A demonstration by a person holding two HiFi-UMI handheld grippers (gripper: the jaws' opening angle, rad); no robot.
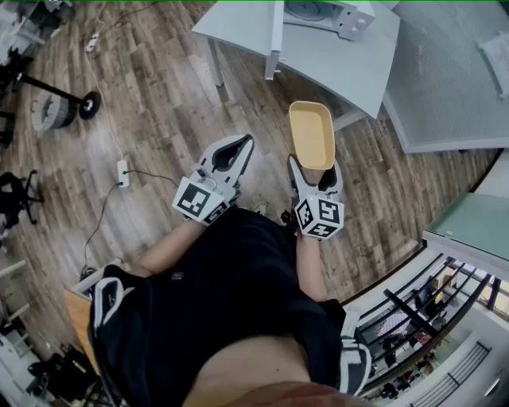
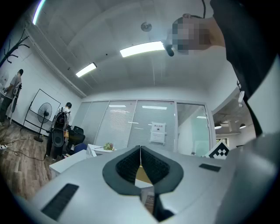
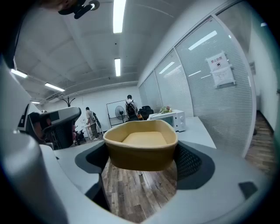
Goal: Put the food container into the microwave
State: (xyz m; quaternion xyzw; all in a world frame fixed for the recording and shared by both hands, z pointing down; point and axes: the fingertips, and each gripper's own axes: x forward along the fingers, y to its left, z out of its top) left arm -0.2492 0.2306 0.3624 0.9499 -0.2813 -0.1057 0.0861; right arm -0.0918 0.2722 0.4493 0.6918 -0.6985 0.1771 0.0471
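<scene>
A tan, empty food container point(image 1: 311, 133) is held level above the wooden floor, with my right gripper point(image 1: 316, 176) shut on its near end. In the right gripper view the container point(image 3: 141, 144) fills the space between the jaws. The white microwave point(image 1: 328, 14) stands on a white table point(image 1: 350, 67) ahead, and it shows small in the right gripper view point(image 3: 168, 120). My left gripper point(image 1: 233, 153) hangs beside the right one, shut and empty; in its own view the left gripper point(image 2: 140, 151) shows its pads pressed together.
A glass partition with blinds point(image 1: 445, 79) runs along the right. A standing fan point(image 1: 56, 107) and a power strip with cable point(image 1: 122, 172) lie on the floor at left. People stand far off by a fan point(image 3: 117, 114).
</scene>
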